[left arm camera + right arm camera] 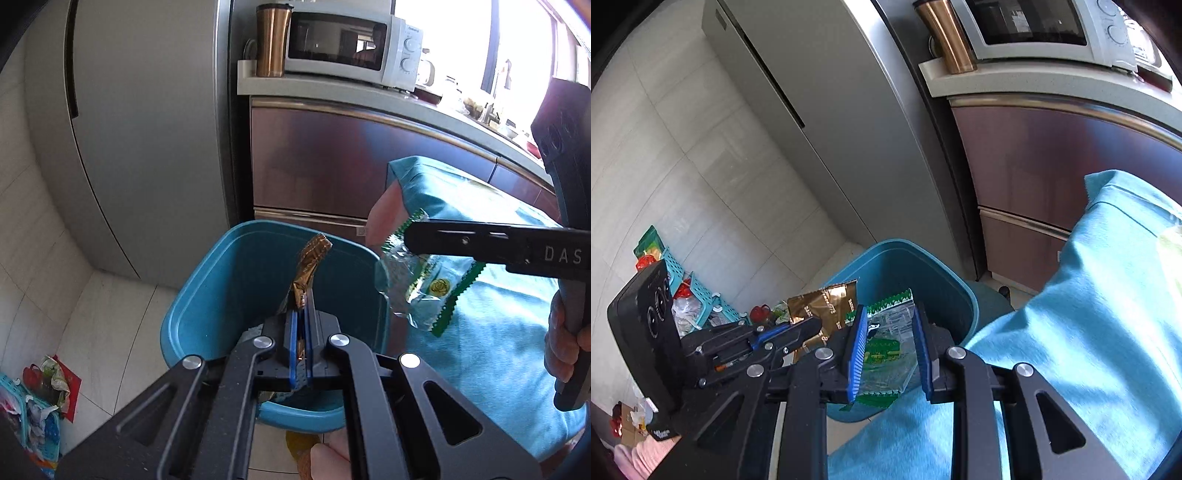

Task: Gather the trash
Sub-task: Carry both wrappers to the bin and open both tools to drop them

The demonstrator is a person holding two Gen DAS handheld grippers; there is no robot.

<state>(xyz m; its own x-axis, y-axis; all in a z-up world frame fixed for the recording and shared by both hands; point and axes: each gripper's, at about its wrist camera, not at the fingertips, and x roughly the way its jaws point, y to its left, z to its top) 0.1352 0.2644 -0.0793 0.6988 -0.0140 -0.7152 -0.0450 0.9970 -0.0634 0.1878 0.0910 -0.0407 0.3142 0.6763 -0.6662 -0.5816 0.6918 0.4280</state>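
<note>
Together, above the smooth teal plastic bin (207,291), our left hand-held gripper (303,314) pinches a crinkled gold foil wrapper (308,266). Our right hand-held gripper (891,343) clamps a clear, green-edged crinkly packet (886,339).

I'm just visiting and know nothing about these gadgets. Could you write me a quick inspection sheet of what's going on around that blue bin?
Surface: pale tiled floor; the blue bin stands on it.
Job's things: gold wrapper and clear green-edged wrapper, both held over the bin.
Clutter: more wrappers and a turquoise basket on the floor by the wall.
Grippers: left gripper shut on the gold wrapper; right gripper shut on the clear green-edged wrapper.
Cables: nothing seen.
Surroundings: grey fridge, microwave and copper tumbler on the counter; a person in light blue clothing.
</note>
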